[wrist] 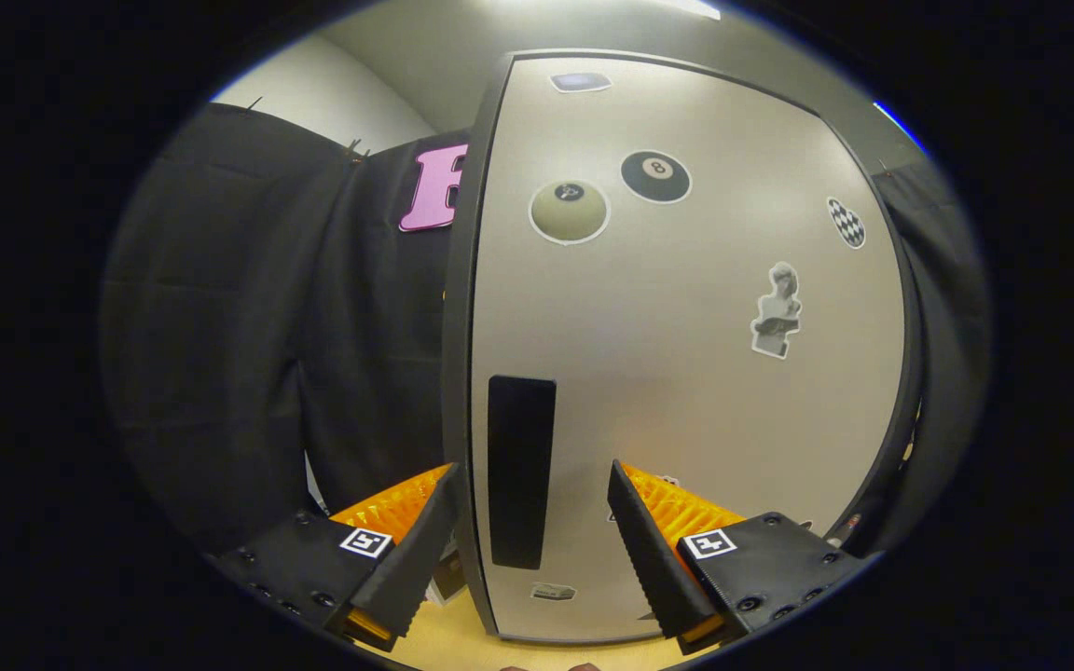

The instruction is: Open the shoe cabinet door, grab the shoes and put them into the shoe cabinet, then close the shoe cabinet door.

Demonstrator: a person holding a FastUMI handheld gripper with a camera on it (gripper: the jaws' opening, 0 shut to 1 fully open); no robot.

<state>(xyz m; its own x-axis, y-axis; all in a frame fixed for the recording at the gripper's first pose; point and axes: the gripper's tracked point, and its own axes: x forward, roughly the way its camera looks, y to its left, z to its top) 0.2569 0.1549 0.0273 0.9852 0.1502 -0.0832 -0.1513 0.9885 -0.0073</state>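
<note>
shoe cabinet door (686, 373) upright just ahead of the tongs (532, 494), its handle (520, 471) near its left edge, that edge and handle between the spread fingers, stickers (656, 177) on its upper face, booth wall (248, 373) behind to the left

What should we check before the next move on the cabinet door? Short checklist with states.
1. Hand-held gripper open: ok, the fingers stand wide apart.
2. Fingers straddle the door edge: ok, one finger sits outside the edge of the cabinet door, the other in front of its face.
3. Dark handle strip between the fingers: ok, it lies just ahead, in the gap.
4. Fingers pressing on the door: not ok, no contact visible yet.
5. Door open or shut: cannot tell.
6. Shoes ready to grab: cannot tell.
</note>
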